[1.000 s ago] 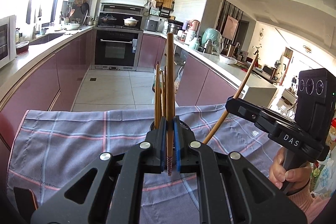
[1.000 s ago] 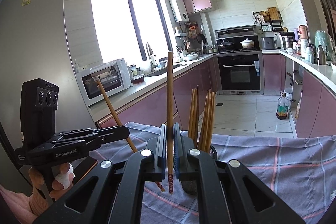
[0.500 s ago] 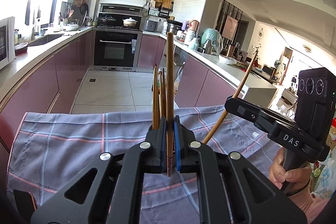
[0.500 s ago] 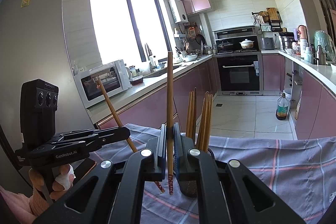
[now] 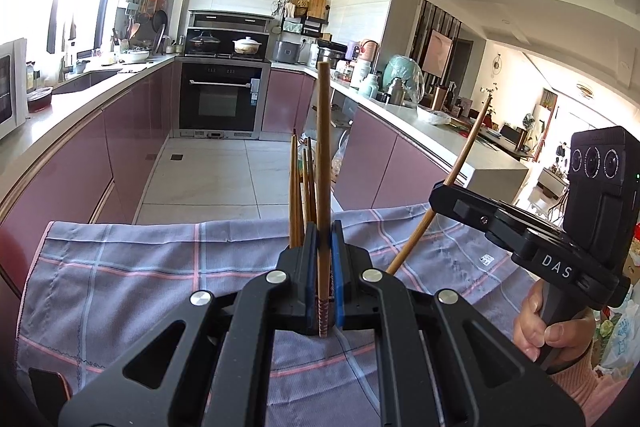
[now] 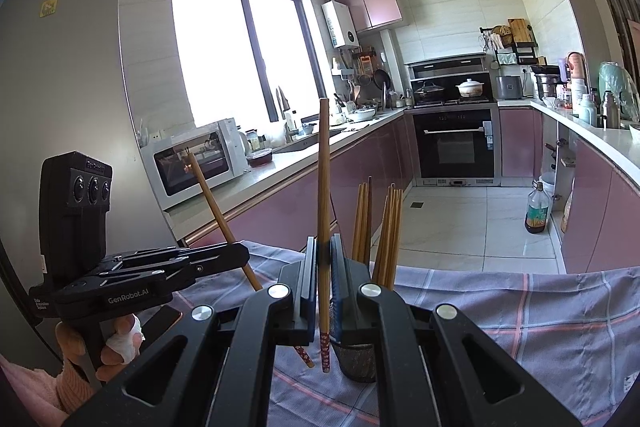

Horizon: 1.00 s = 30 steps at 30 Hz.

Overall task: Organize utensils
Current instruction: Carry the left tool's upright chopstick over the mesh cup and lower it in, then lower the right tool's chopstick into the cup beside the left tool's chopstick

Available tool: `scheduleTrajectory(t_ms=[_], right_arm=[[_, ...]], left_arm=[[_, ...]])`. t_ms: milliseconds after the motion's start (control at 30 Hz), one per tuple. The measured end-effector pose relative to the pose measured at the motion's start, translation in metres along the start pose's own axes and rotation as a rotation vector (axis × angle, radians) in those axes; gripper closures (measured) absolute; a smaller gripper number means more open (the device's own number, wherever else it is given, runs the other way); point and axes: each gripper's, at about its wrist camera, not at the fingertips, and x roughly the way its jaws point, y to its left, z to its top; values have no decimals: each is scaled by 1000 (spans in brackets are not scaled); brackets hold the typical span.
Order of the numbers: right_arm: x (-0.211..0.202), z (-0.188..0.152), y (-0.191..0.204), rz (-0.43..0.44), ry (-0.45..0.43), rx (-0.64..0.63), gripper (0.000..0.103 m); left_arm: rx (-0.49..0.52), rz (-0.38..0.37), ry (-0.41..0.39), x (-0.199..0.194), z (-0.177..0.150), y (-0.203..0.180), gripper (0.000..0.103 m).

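Nearest you, each hand-held gripper is pinched onto a single chopstick. Your left hand-held gripper [image 5: 324, 263] clamps the left chopstick [image 5: 323, 163] low on its shaft, long axis upright toward 12 o'clock, patterned tip hanging just below the pads. Your right hand-held gripper [image 6: 325, 267] grips the right chopstick [image 6: 324, 187] the same way, upright, with its red patterned tip [image 6: 325, 351] poking out beneath. Seen from the other side, each held stick leans: from the left wrist camera the right one slants toward 1 o'clock. Just beyond the right pads, at about 1 o'clock and slightly lower, sits the dark mesh holder [image 6: 356, 359] on the checked cloth [image 6: 520, 327] covering the table, with the bundle of chopsticks [image 6: 384, 227] already standing in it, thick ends up. From the left wrist camera that same bundle rises just behind the pads at 11 o'clock, and the holder itself is hidden by the jaws. I judge the right hand nearer the holder's mouth, though neither tip looks to be over the opening yet. The standing sticks crowd the mouth, so I'd expect free room on the near side. Farther out, the cloth's far edge drops to open kitchen floor [image 5: 208, 179], and nothing else stands on the cloth near the holder.
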Motion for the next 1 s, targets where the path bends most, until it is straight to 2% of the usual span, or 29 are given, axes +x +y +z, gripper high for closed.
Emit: scheduleTrajectory(t_ms=[1000], right_arm=[[2,7,-1,2,-29,-12,98]], left_arm=[[21,3,-56,-9,14,-1,95]])
